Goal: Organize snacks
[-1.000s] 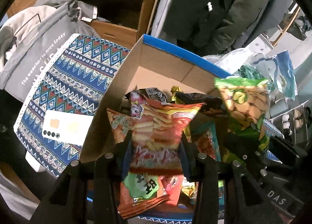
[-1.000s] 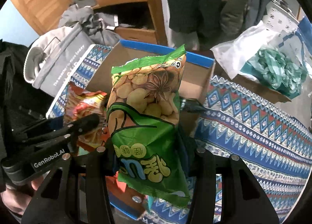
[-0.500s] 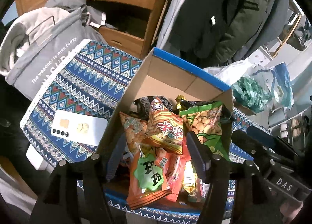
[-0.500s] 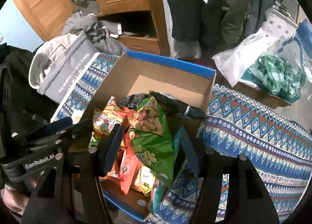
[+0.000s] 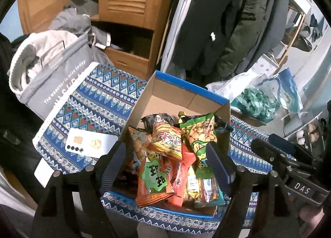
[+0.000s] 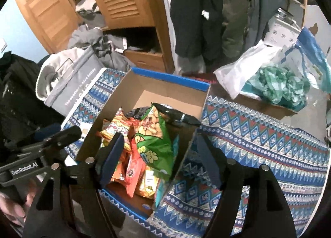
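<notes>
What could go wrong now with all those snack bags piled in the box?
Three things, maybe. The green peanut bag stands tall against the box wall and might tip out. The box sits near the table's front edge, so a bump from the open left tool or right tool could shove it off. The white phone lies beside the box and could get knocked.
</notes>
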`<state>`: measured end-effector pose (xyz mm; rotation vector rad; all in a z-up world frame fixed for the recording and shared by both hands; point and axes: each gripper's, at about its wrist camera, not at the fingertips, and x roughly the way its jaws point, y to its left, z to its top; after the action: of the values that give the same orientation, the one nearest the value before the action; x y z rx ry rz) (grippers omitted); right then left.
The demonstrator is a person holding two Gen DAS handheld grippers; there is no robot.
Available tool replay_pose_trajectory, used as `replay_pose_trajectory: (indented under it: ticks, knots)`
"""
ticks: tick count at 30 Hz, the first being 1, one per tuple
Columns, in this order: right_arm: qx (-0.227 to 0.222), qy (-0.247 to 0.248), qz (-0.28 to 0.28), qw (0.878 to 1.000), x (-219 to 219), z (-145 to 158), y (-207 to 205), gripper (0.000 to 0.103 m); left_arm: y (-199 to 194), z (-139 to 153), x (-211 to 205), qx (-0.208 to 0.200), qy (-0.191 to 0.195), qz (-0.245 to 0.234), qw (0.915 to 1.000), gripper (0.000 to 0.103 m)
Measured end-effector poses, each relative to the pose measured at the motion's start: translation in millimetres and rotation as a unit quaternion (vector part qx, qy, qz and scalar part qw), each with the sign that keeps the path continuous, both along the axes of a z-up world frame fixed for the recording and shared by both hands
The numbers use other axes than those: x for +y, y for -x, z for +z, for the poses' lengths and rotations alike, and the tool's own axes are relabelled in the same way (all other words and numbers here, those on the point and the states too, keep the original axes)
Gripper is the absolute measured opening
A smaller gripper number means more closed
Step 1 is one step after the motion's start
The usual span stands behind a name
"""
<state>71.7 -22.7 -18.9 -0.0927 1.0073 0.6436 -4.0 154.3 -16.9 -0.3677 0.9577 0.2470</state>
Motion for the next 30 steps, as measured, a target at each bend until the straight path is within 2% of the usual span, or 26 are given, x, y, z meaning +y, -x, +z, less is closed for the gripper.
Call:
replay_pose_trajectory:
  ticks: [2,6,13,30]
  knots:
    - [-0.004,-0.001,-0.003,1.0,-4.6,4.0,3.0,0.075,3.2,3.5,-3.4,-0.002,0.0,-0.004,1.0,0.087]
    - [-0.023,0.001,-0.006,1.0,-12.6,14.0,10.5,0.076,5.9,9.1,-10.4,-0.01,0.006,-0.017,0.9998,0.087]
    - [-0.048,0.011,-0.012,0.999,-25.8,20.4,22.7,0.077,7.5,13.7,-24.1,-0.01,-0.014,-0.035,0.9992,0.087]
    - [-0.033,0.008,-0.036,0.999,-61.1,10.2,20.3,0.077,6.2,17.4,-67.5,-0.017,-0.041,-0.084,0.9954,0.089]
